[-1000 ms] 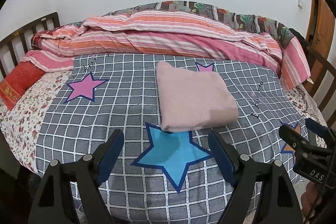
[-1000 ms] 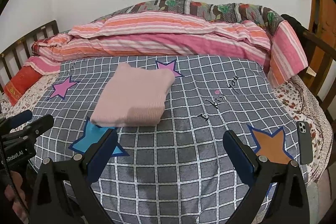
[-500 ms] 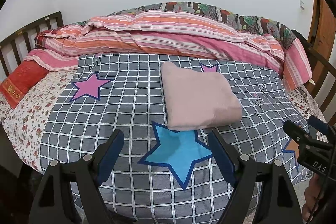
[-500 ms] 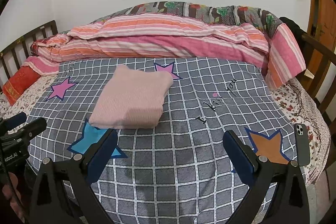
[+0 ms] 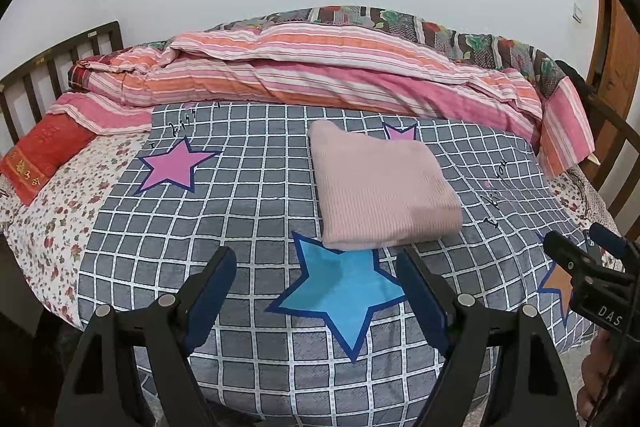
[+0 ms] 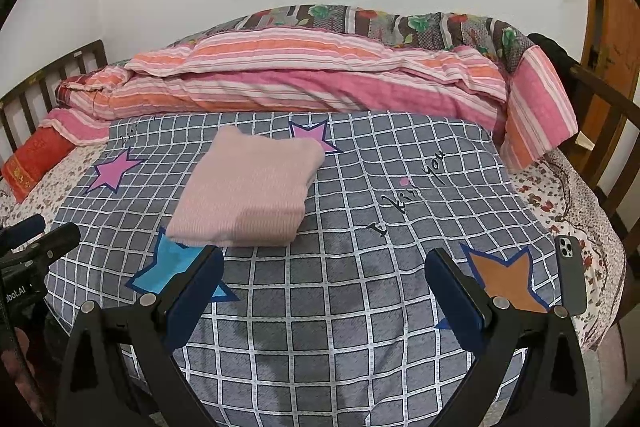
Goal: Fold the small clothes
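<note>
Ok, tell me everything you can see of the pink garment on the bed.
The pink garment is a pale, dusty pink knit with fine ribbing, folded into a thick, roughly square stack. It lies flat on the grey checked blanket; its near edge overlaps the tip of the blue star, its far corner part of a purple star. Edges look tidy, slightly rounded. Neither gripper touches it.

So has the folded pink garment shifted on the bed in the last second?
No. The pink garment keeps its near edge on the blue star and its far corner by the small purple star.
</note>
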The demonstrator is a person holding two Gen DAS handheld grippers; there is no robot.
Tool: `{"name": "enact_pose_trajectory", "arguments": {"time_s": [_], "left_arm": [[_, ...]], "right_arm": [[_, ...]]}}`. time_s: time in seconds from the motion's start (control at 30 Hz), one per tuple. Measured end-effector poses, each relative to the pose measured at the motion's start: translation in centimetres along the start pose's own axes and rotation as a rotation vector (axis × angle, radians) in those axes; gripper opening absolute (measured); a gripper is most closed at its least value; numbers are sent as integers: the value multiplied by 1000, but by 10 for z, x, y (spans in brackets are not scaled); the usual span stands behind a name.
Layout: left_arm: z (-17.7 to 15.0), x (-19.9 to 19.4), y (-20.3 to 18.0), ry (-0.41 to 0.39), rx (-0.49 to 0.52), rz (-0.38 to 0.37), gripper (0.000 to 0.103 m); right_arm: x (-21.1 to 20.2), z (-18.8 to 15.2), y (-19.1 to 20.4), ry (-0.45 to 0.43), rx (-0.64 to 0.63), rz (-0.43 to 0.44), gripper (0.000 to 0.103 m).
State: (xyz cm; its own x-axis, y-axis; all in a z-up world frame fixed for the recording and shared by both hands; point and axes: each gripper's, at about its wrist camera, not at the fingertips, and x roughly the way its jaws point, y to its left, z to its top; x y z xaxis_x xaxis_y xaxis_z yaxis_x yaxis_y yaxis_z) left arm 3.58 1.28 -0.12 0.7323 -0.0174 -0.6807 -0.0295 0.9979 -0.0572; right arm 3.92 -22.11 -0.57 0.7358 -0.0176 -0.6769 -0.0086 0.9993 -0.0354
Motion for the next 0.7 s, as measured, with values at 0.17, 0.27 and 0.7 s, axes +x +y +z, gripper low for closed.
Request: {"name": "enact_pose_trajectory", "arguments": {"time_s": [0.17,0.27,0.7], "left_arm": [[0,0,0,-2,-1,-3,81],[0,-1,1,-2,0,-2,81],[1,-2,1,-5,-1,-4,81]], "right_arm": [[-1,-1,3,-1,-2,-8,99],[-1,-1,3,-3,-2,-9,99],[-2,-1,4,-5,-2,-10,99]]}}
